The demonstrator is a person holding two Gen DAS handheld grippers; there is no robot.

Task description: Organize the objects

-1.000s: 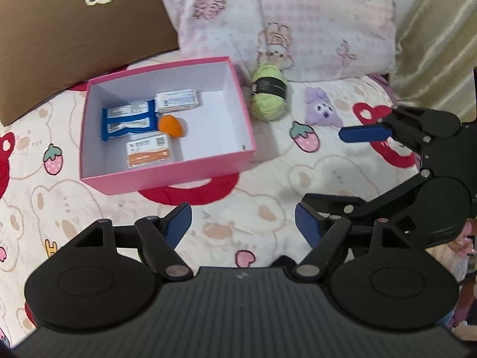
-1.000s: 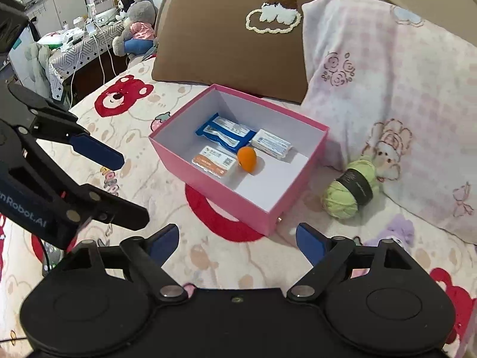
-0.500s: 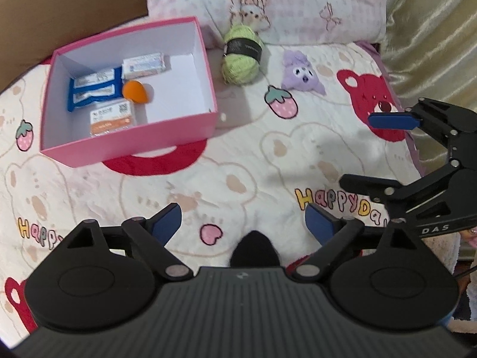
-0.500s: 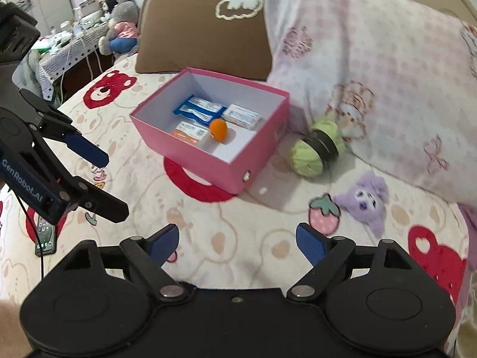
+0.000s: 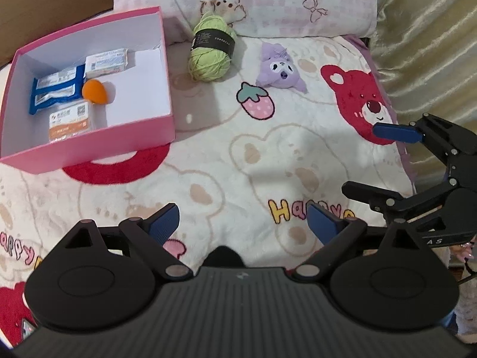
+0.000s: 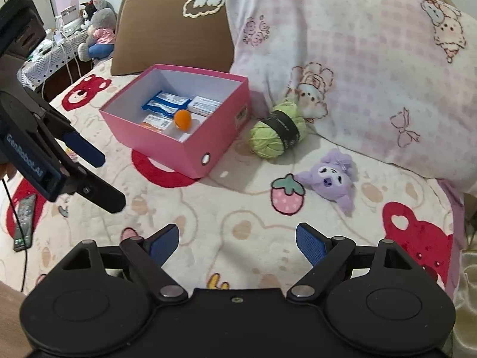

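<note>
Ahead of both empty tongs, left (image 5: 243,223) opening, right (image 6: 237,243) wide, lies the purple plush (image 6: 331,176).

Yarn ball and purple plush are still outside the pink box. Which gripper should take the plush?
Right, probably. The purple plush lies just ahead of the right gripper, whose jaws stand open and empty. The left gripper, jaws opening, sits farther from it, nearer the pink box.
</note>
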